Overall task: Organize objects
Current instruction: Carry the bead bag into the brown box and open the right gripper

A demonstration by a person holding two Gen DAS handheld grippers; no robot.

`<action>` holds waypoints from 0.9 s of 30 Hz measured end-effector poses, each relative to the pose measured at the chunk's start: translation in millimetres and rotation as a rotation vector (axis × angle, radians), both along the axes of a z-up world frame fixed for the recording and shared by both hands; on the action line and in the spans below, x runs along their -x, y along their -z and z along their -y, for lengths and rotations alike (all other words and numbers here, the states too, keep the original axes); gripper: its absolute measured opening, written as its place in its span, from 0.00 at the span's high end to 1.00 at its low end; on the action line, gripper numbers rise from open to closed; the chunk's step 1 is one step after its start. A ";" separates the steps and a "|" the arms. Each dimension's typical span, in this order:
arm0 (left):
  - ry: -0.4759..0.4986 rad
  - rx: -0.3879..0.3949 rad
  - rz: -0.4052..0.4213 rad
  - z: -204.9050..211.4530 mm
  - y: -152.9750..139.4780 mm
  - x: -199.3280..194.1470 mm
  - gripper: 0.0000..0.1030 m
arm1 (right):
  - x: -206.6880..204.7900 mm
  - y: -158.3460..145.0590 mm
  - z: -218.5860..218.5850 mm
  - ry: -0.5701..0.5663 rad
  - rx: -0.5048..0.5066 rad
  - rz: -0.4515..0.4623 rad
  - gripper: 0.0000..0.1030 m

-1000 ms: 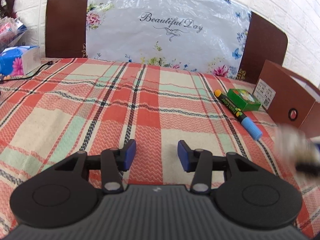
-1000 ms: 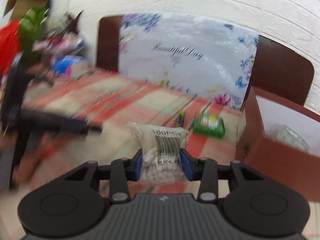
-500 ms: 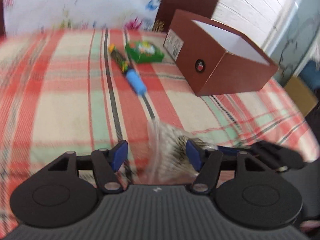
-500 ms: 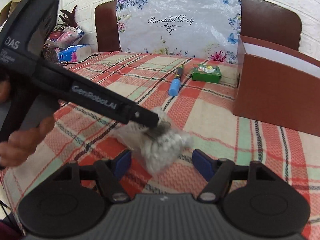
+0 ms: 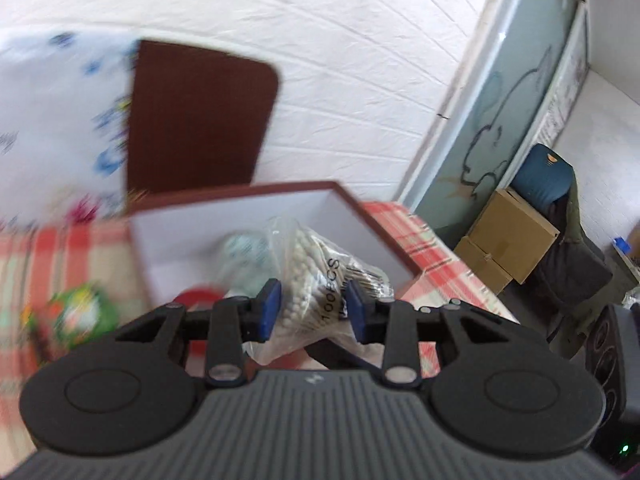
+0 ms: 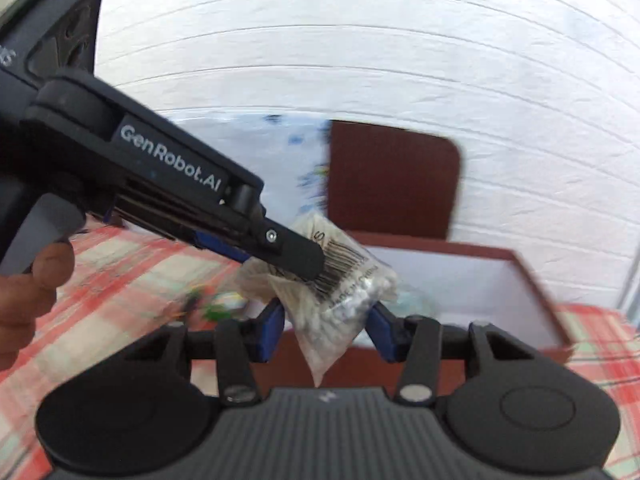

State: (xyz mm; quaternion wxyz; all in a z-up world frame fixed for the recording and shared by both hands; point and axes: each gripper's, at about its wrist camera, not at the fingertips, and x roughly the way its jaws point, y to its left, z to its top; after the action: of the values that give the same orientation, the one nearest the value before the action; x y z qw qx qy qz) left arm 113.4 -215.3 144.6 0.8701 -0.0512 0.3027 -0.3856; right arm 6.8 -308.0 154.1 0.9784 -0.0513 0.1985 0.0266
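- The table [image 6: 120, 264] is covered with a red, cream and green plaid cloth, blurred in both views.
- Behind it stands a white brick-pattern wall [image 5: 360, 80], a dark brown chair back [image 5: 196, 120] and a white sheet with blue flower prints [image 5: 52, 120].
- Off to the right of the left wrist view are a grey-green panel with a line drawing [image 5: 508, 120], stacked cardboard boxes [image 5: 508, 240] and a blue cushion [image 5: 544, 176].
- A brown box [image 5: 360, 200] with a white inside sits open on the table; something pale and round lies in it, too blurred to name.
- A green packet [image 5: 80, 312] lies on the cloth left of the box.
- The left gripper's side reads "GenRobot.AI"; the clear bag [image 5: 316, 292] shows "100PCS", a barcode and a line that seems to say "MADE IN CHINA".
- The bag holds small white sticks, likely cotton swabs.
- The left gripper [image 5: 314, 310] has just been closing, and its blue pads pinch the bag, which hangs in the air in front of the box's open top.
- The right gripper [image 6: 326, 330] has also just been closing; the bag's lower corner [image 6: 332, 312] dangles between its blue pads, which appear to touch its sides, though I cannot tell whether they press.
- A hand [image 6: 28, 288] grips the left gripper's handle.
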 end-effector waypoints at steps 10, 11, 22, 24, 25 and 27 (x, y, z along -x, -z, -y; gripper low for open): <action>-0.070 -0.175 0.020 67.2 28.0 -38.1 0.41 | -57.8 33.4 92.3 0.206 -0.062 -0.053 0.34; -0.078 -0.176 0.024 61.1 28.4 -36.1 0.41 | -51.8 34.8 96.0 0.213 -0.090 -0.037 0.34; -0.250 -0.261 0.157 -14.2 11.8 20.9 0.41 | -2.6 18.0 80.4 0.221 -0.240 0.047 0.34; -0.280 -0.294 0.164 -29.0 15.5 32.0 0.41 | 9.0 15.7 64.3 0.210 -0.254 0.058 0.34; -0.296 -0.311 0.166 -36.1 18.2 36.5 0.41 | 14.5 16.1 56.6 0.202 -0.269 0.062 0.34; -0.324 -0.340 0.164 -50.2 25.4 43.0 0.41 | 26.6 19.0 39.8 0.183 -0.299 0.055 0.34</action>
State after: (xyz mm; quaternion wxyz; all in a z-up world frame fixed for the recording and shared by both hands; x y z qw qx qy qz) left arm 70.4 -165.0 119.1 0.9384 0.0795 0.2793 -0.1874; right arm -19.8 -347.8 135.1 0.9785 0.1123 0.1695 -0.0349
